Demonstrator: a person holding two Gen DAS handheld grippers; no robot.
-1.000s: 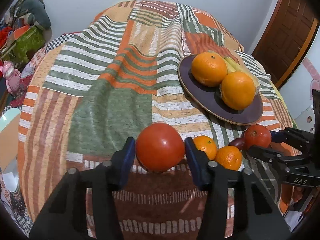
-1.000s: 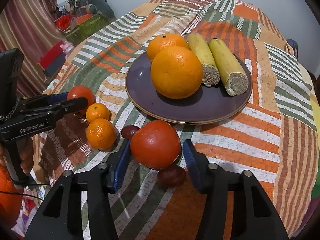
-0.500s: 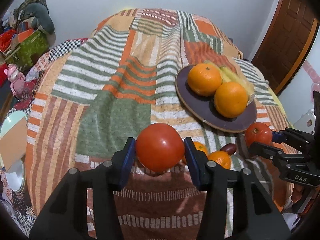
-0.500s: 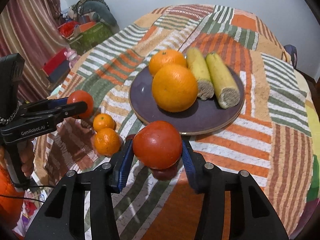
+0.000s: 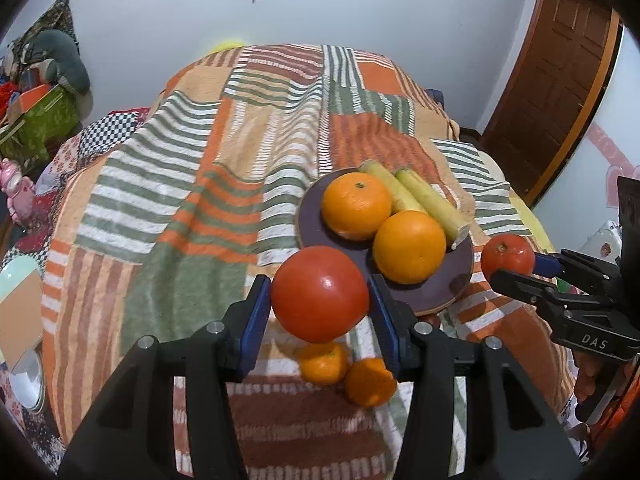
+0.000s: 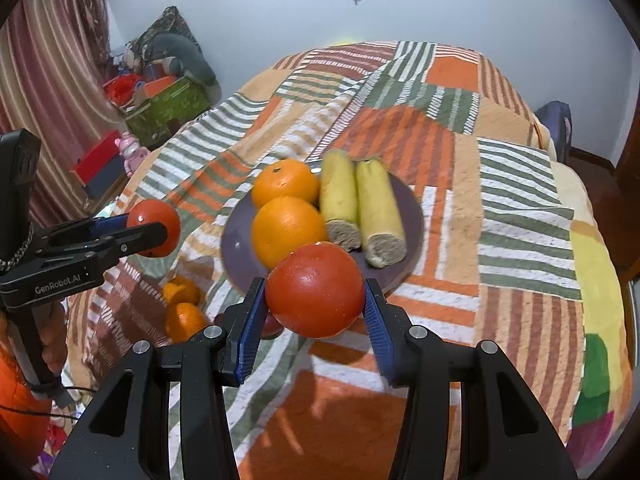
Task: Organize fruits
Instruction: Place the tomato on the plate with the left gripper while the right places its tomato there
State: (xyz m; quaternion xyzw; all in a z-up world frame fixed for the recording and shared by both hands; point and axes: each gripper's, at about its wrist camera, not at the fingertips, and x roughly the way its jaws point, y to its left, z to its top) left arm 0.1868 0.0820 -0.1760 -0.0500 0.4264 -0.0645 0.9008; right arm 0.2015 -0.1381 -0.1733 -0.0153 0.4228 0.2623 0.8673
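Observation:
My left gripper [image 5: 319, 298] is shut on a red tomato [image 5: 320, 294] and holds it above the bedspread, near the front edge of the dark plate [image 5: 440, 294]. My right gripper [image 6: 316, 300] is shut on a second red tomato [image 6: 315, 290], held above the plate's near rim [image 6: 234, 256]. The plate holds two oranges [image 5: 356, 205] [image 6: 289, 230] and two yellow banana pieces [image 6: 378, 208]. Two small mandarins [image 5: 347, 372] [image 6: 182, 304] lie on the bedspread below the left gripper. Each gripper shows in the other's view: the right one [image 5: 508, 258], the left one [image 6: 154, 228].
A striped patchwork bedspread [image 5: 192, 208] covers the bed. A dark plum [image 6: 272, 326] lies partly hidden under the right gripper. Boxes, toys and a curtain [image 6: 48, 80] stand at the left. A wooden door [image 5: 560, 80] is at the right.
Both grippers have risen with their tomatoes and moved toward the plate. The mandarins and plum stay on the bedspread, now lower in view.

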